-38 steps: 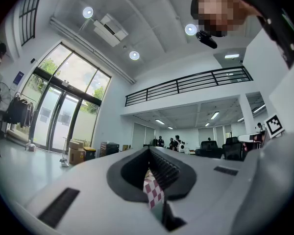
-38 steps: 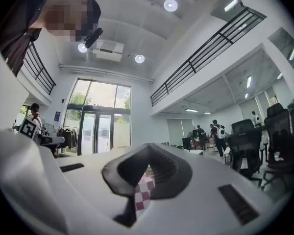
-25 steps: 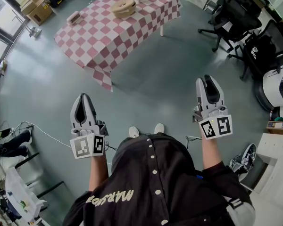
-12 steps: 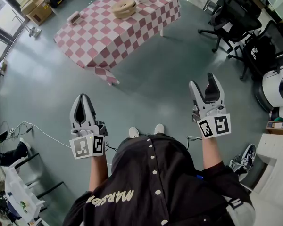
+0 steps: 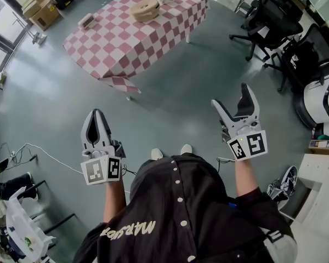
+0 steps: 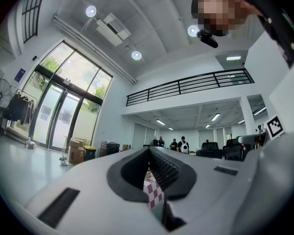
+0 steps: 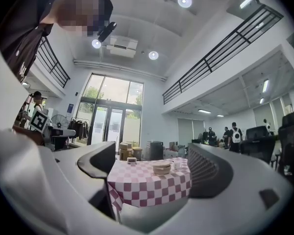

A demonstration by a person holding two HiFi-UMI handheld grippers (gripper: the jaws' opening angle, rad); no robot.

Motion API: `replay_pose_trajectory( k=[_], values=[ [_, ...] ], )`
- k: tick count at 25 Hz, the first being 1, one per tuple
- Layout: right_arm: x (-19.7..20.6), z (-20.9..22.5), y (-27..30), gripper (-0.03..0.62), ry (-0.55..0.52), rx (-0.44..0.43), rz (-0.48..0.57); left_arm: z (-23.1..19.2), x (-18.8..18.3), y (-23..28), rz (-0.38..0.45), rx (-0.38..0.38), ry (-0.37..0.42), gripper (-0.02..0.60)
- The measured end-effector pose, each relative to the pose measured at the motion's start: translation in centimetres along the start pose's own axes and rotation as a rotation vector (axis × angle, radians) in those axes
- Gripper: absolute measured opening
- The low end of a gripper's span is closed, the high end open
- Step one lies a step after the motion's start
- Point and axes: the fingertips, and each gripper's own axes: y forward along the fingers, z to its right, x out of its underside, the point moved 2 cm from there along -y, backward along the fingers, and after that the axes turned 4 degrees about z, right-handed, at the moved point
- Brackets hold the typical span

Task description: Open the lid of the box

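Note:
A round tan box [image 5: 145, 9] with its lid on sits on a table under a pink-and-white checked cloth [image 5: 126, 43], far ahead across the floor. In the right gripper view the box [image 7: 162, 168] stands mid-table beside a white cup [image 7: 177, 164]. Both grippers hang at waist height, far from the table. My left gripper [image 5: 97, 126] is shut and holds nothing; in the left gripper view a strip of the checked cloth [image 6: 153, 196] shows past its closed jaws. My right gripper [image 5: 232, 98] is opening, its jaws spread wide with nothing between them.
A small white device [image 5: 86, 21] lies near the table's left corner. Black office chairs [image 5: 274, 21] stand at the right, cardboard boxes [image 5: 44, 12] at the far left. Cables [image 5: 44, 152] trail on the grey-green floor [image 5: 170, 92] between me and the table.
The right gripper's jaws have swung from nearly closed to wide apart. The left gripper has stayed as it was.

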Motion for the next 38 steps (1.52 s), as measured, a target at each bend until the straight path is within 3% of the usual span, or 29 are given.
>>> replay_pose_trajectory(
  k=[11,15,19,38],
  values=[
    [-0.2,-2.9,-0.6,0.446,-0.069,0.082,0.008,-5.2,0.3,-0.7,-0.023,0.039,-0.021,0.009],
    [0.1,-2.8,-1.0,0.446,-0.062,0.109,-0.003,-4.9,0.8,0.0,-0.032,0.062,-0.031,0.009],
    [0.3,-1.9,-0.6,0.445,-0.063,0.125,-0.002,-4.1,1.1,1.5,-0.028,0.080,-0.032,0.009],
    [2.8,6.2,8.8,0.430,-0.043,0.064,-0.020,-2.1,3.0,11.2,-0.039,0.003,-0.012,0.009]
  ],
)
